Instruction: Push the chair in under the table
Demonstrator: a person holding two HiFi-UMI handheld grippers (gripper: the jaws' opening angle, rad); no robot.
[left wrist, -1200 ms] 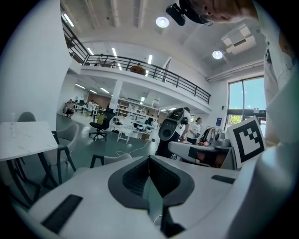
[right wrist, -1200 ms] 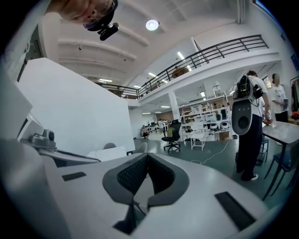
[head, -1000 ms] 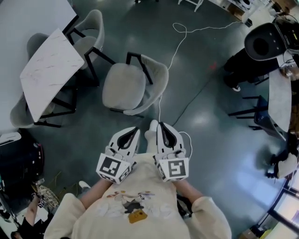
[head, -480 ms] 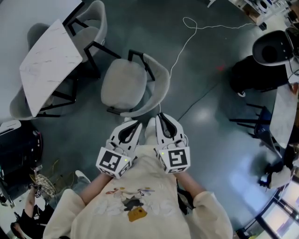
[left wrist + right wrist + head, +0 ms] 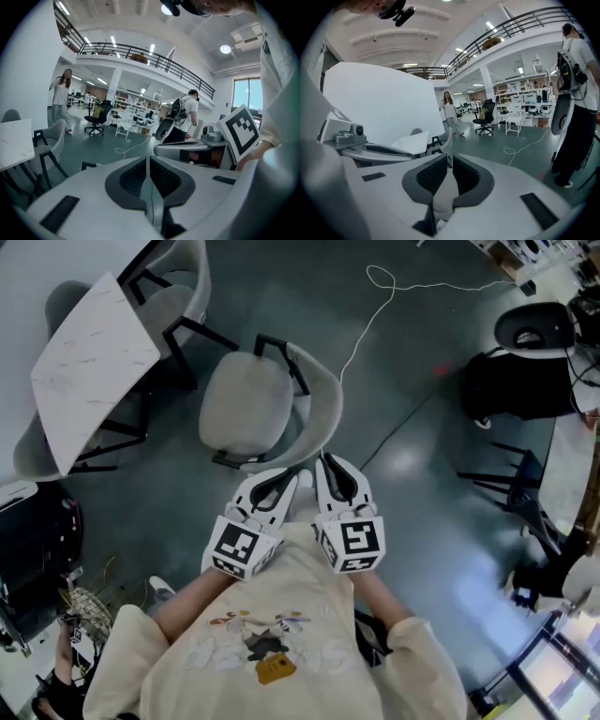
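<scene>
Dark grey-green polished floor [image 5: 422, 381] fills the head view of a large open workshop. I see my left claw [image 5: 286, 474] with its jaws pressed together and nothing between them; its own view shows the left claw [image 5: 148, 159] pads meeting along a thin line. My right claw [image 5: 325, 460] sits just beside it. In its own view the right claw [image 5: 450, 159] has its jaws all but together, with only a sliver of gap, and it is empty.

Both claw tips lie close to the curved back of the grey chair [image 5: 246, 413]; I cannot tell whether they touch it. The chair stands out on the open floor, its seat clear of the white marble-patterned table [image 5: 89, 362], near that table's right-hand edge. A second grey chair [image 5: 183, 287] sits at the table's far corner. A white cable [image 5: 375, 296] loops across the floor beyond.
</scene>
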